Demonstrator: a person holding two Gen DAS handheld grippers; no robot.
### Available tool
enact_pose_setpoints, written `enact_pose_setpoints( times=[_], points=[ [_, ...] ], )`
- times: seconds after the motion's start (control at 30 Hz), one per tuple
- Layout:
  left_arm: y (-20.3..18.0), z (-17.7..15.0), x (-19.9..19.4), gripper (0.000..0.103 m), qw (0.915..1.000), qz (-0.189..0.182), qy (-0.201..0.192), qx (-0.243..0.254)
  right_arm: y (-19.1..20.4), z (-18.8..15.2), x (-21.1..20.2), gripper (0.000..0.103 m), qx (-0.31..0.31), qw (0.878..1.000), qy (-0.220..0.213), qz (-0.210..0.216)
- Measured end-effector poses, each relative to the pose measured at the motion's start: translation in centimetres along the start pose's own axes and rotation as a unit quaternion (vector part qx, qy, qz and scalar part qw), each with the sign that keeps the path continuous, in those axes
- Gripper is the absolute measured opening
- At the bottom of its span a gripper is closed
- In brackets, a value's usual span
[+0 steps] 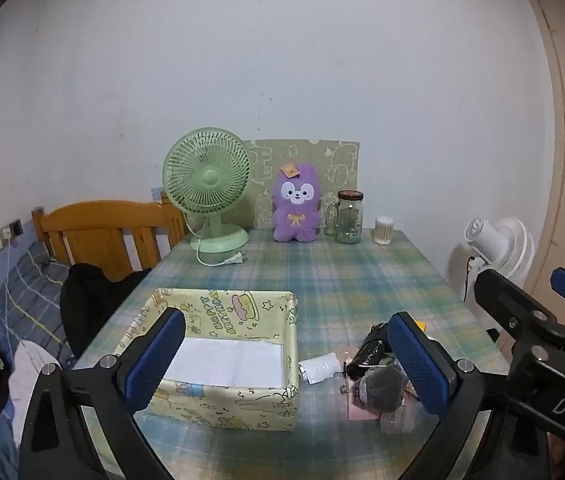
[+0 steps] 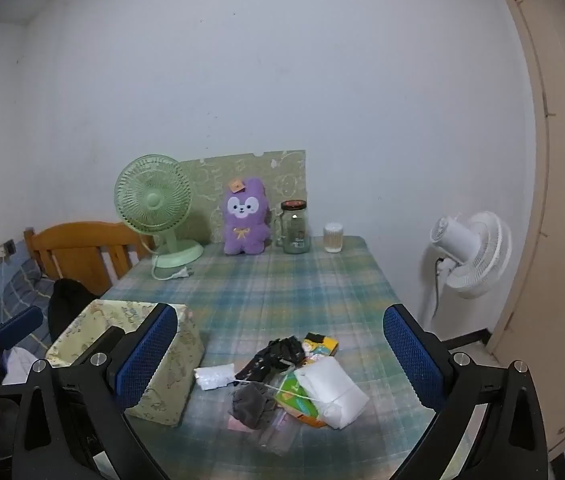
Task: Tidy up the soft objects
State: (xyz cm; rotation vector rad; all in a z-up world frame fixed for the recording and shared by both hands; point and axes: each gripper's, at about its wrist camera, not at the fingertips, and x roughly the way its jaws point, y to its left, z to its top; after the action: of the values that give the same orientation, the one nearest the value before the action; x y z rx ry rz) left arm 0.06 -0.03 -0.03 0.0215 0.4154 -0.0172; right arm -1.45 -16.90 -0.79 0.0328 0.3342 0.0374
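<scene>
A pile of soft items lies on the plaid table: a grey cloth [image 2: 251,400], a black bundle [image 2: 278,354], a white packet [image 2: 332,390], a small white pouch [image 2: 214,376] and colourful packs [image 2: 320,345]. The pile also shows in the left wrist view [image 1: 378,380]. A yellow-green patterned box [image 1: 242,398] stands open left of the pile, white inside; it also shows in the right wrist view [image 2: 166,384]. My left gripper [image 1: 286,360] is open above the box's right side. My right gripper [image 2: 278,358] is open above the pile. Both are empty.
At the table's back stand a green desk fan [image 1: 206,196], a purple plush bunny [image 1: 296,204], a glass jar [image 1: 348,218] and a cotton-swab pot [image 1: 383,230]. A white floor fan [image 2: 470,252] stands right of the table. A wooden bed frame [image 1: 102,236] is left.
</scene>
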Motion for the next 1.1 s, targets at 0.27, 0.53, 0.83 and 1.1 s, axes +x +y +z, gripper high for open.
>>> enact_pose_setpoints(
  times=[0.27,0.53,0.83,1.1],
  points=[
    [-0.9,0.9,0.5,0.102,0.9997,-0.004,0.026,0.000,-0.2,-0.9,0.1,0.103,0.019,1.000,-0.008,-0.004],
    [-0.3,-0.3,0.7,0.102,0.9998,-0.014,0.017,-0.004,-0.3,-1.6,-0.3,0.103,0.023,1.000,-0.012,-0.016],
    [-0.5,-0.4,1.2,0.102,0.9997,-0.015,0.018,-0.001,-0.8,-1.6,0.5,0.103,0.028,1.000,-0.001,-0.007],
    [-0.7,-0.5,1.4,0.102,0.9997,-0.017,0.016,-0.001,-0.8,-1.8,0.6,0.103,0.028,1.000,-0.004,-0.008]
  ],
)
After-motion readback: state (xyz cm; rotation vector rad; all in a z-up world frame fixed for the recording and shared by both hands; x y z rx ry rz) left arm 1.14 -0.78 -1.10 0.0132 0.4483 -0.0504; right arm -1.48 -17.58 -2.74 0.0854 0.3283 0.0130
